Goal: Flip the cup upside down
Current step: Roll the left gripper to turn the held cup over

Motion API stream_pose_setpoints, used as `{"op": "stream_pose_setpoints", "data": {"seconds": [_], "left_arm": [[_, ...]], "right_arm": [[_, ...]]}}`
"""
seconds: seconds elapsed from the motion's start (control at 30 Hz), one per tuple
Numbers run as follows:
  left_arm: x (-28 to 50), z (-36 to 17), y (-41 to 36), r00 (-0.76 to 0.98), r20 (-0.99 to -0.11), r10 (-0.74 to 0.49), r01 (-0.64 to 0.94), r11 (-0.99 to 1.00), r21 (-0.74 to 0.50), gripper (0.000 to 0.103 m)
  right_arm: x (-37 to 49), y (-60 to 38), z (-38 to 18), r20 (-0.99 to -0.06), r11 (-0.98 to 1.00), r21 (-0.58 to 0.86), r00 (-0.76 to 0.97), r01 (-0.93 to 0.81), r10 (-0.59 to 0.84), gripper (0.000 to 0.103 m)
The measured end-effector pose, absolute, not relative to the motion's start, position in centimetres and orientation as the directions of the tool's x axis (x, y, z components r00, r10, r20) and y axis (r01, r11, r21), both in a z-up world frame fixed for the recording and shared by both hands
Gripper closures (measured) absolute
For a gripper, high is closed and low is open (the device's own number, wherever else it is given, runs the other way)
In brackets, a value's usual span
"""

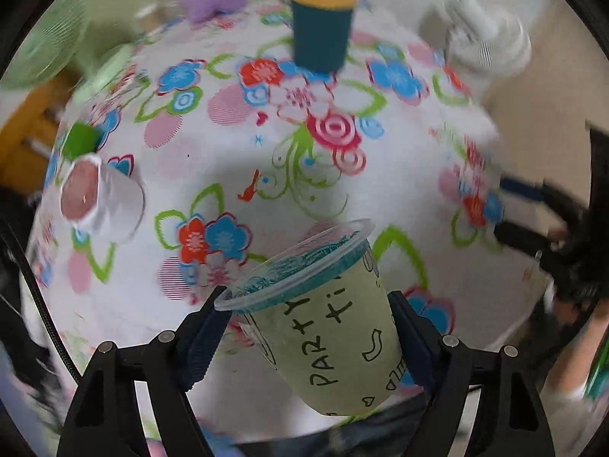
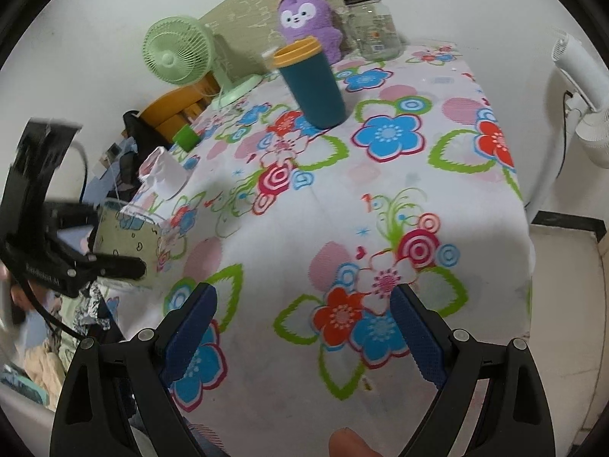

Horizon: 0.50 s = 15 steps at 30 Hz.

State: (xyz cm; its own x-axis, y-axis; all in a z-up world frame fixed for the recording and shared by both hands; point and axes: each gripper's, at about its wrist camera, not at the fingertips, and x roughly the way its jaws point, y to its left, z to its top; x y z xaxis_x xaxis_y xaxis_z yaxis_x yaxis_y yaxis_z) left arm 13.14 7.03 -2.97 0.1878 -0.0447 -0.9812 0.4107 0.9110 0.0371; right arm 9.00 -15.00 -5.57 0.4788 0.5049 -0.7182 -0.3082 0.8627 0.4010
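Observation:
My left gripper (image 1: 308, 327) is shut on a pale green paper cup (image 1: 335, 335) printed with "PARTY", held tilted above the near edge of the floral table (image 1: 411, 175), its clear-rimmed mouth pointing away and up. The same cup (image 2: 125, 236) and the left gripper (image 2: 114, 266) show at the left of the right wrist view. My right gripper (image 2: 304, 327) is open and empty above the table's near right part. A teal cup with a yellow rim (image 1: 321, 24) stands upright at the far side; it also shows in the right wrist view (image 2: 314, 83).
A white cup (image 1: 101, 200) lies on its side near the left edge, beside a small green cup (image 1: 80, 141). A purple plush toy (image 2: 306, 19), a glass jar (image 2: 375, 26) and a green fan (image 2: 179, 51) stand at the back. A white appliance (image 2: 582, 87) is at the right.

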Motion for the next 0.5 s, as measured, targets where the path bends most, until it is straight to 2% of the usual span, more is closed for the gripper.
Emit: {"op": "stream_pose_setpoints", "data": {"seconds": [0.13,0.23,0.5], "left_arm": [[13.4,-3.9,6.5,0.043,-0.996,0.083,0.535,0.84,0.093,0.02],[12.9,-5.3,6.0,-0.095,-0.983,0.159,0.613,0.787,0.068,0.02],[11.3,-9.6,5.4,-0.248,-0.84,0.483,0.771,0.623,0.131,0.02]], "right_arm": [[8.5,-13.9,-5.9,-0.723,0.855,0.397,0.461,-0.333,0.515,0.009],[8.2,-13.0,-6.2,-0.734,0.855,0.378,0.449,-0.355,0.51,0.009],[7.5,-11.3,-6.6,-0.726,0.837,0.377,0.434,-0.397,0.533,0.009]]}}
